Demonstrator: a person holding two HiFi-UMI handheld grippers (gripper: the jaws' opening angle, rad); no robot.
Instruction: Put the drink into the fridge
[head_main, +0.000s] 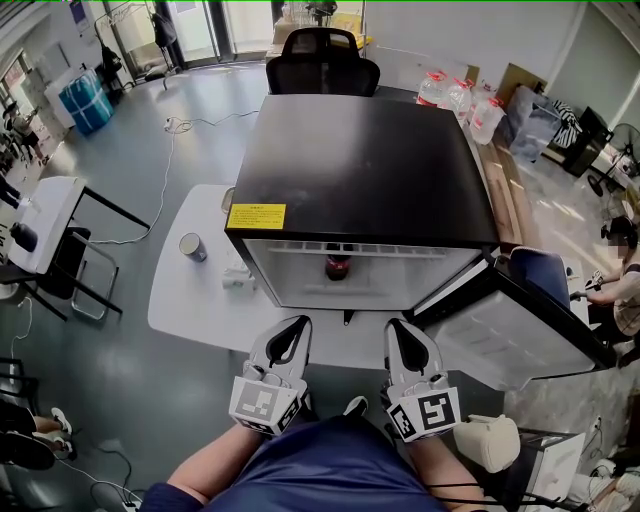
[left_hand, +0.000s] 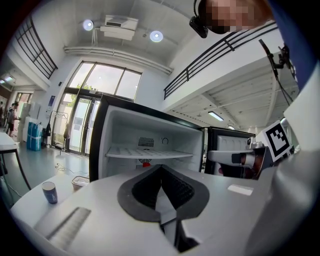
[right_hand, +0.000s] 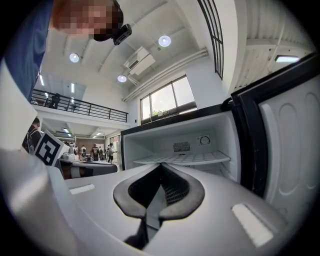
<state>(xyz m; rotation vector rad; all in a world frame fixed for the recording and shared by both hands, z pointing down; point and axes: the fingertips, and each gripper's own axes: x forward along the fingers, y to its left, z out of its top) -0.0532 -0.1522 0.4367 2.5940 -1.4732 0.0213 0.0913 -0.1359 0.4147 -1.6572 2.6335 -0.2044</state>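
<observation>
A dark drink bottle (head_main: 338, 267) with a red cap stands inside the black mini fridge (head_main: 370, 170), near the front of its lower compartment. The fridge door (head_main: 525, 325) hangs open to the right. My left gripper (head_main: 299, 322) and right gripper (head_main: 396, 324) hover side by side in front of the opening, both shut with nothing between the jaws. In the left gripper view the shut jaw tips (left_hand: 161, 167) point at the fridge's white shelf (left_hand: 150, 153), and the red cap (left_hand: 145, 161) peeks just beside them. In the right gripper view the shut jaw tips (right_hand: 161, 165) face the same shelf (right_hand: 182, 159).
The fridge sits on a white table (head_main: 190, 300) with a blue cup (head_main: 193, 247), a small white item (head_main: 238, 279) and a clear container (head_main: 228, 200) to its left. A black office chair (head_main: 322, 62) stands behind. Water jugs (head_main: 460, 100) and a seated person (head_main: 625, 290) are at the right.
</observation>
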